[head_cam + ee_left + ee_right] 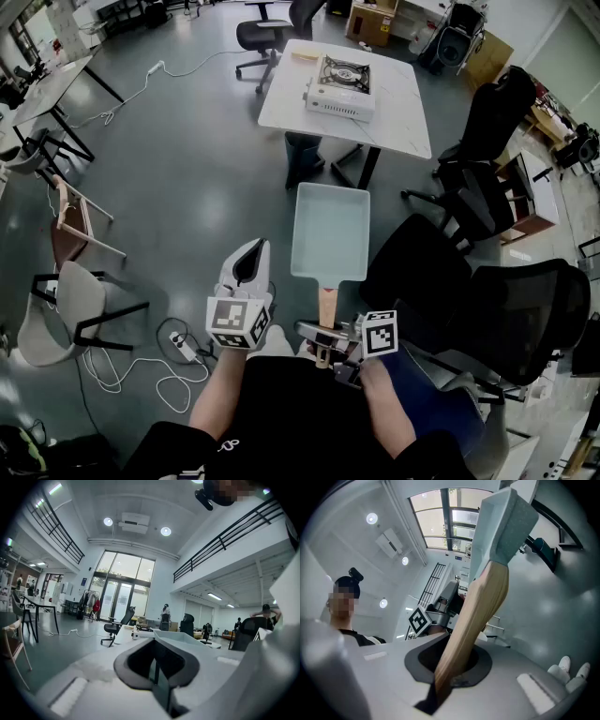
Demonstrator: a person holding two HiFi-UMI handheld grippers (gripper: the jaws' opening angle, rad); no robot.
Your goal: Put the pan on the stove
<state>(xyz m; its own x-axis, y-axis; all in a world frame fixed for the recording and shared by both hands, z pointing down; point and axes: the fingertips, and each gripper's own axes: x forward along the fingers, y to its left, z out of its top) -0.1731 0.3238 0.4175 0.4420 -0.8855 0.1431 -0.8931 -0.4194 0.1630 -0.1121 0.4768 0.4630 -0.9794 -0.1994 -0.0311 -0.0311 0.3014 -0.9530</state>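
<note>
Right gripper [324, 345] clenched on wooden handle [326, 306] of rectangular pan [330, 232], near, over floor [187, 159]; portable stove [341, 86] on far white table [401, 108]. Left gripper [249, 261] jaws apparently together, empty.

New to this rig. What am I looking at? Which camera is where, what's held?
No robot: a person holds a two-jaw gripper in each hand. The head view is from a camera on their head, looking down; the other two ride on the grippers, looking along the jaws. The right gripper is shut on the wooden handle of a pale rectangular pan, held out in the air. The left gripper is shut and empty. Ahead stands a white table with a stove on it; the pan is not there yet.
</note>
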